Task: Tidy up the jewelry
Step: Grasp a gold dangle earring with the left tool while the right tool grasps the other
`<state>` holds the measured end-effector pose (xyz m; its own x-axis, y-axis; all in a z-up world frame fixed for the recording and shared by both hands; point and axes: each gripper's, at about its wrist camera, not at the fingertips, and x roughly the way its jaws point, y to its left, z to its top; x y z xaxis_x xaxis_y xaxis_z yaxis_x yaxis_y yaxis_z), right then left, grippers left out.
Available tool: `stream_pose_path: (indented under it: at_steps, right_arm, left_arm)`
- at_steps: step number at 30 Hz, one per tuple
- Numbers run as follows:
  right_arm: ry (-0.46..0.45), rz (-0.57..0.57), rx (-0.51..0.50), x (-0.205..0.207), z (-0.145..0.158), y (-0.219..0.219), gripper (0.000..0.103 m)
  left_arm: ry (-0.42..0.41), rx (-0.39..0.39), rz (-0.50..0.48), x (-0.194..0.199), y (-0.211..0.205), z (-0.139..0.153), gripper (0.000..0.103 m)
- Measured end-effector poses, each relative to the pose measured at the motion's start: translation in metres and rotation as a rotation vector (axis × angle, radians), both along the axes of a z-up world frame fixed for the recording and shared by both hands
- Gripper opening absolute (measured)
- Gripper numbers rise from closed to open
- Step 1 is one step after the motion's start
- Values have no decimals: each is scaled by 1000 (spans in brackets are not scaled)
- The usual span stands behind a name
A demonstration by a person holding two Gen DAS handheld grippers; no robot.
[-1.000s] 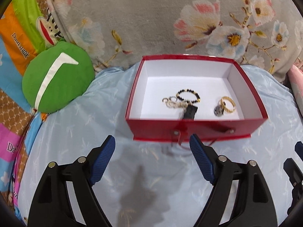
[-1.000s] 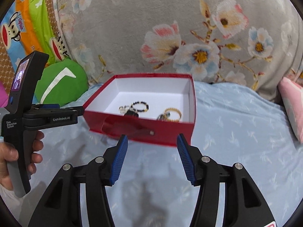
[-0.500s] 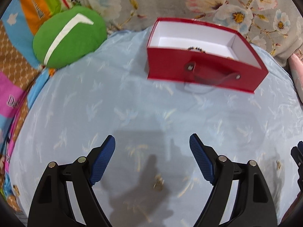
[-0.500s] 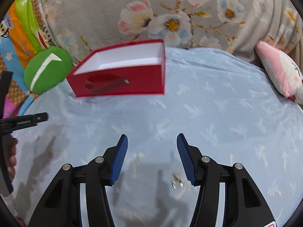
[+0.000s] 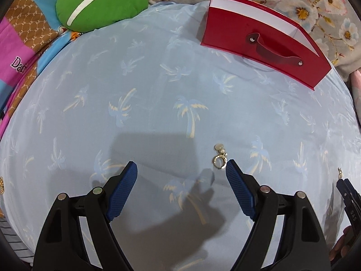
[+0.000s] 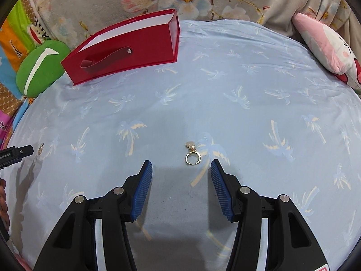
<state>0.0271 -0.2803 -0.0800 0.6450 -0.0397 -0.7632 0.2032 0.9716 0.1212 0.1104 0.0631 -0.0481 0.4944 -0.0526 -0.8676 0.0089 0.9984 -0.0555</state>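
Two hand-held grippers hung empty above loose earrings on a bed.
Left hand-held gripper [image 5: 181, 172] gaped wide, angled steeply down, a gold earring [image 5: 219, 160] just beside its right pad. Right hand-held gripper [image 6: 181, 169], partly open, pointed down at another gold earring [image 6: 192, 154]. The red box [image 6: 126, 49] sat well apart. Pickup seemed next, needing a low, centred pinch.

Bright, even light from above and behind casts soft grey shadows of each tool onto the blue bedsheet [image 5: 158, 90] just ahead of its fingers. Both views are sharp, without glare. Fisheye distortion bows the red box [image 6: 126, 47] and darkens the corners.
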Motion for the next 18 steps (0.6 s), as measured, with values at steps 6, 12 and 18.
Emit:
stream_pose_path:
  at_steps: [6, 12, 18]
  right_arm:
    - [3, 2, -29, 5, -4, 5, 50]
    - [0, -9, -28, 10, -3, 2, 32]
    - [4, -7, -40, 13, -3, 2, 15]
  left_arm:
    - [7, -14, -34, -2, -10, -5, 78]
    - [9, -18, -66, 5, -27, -7, 78]
    - [7, 13, -71, 11, -41, -11, 69]
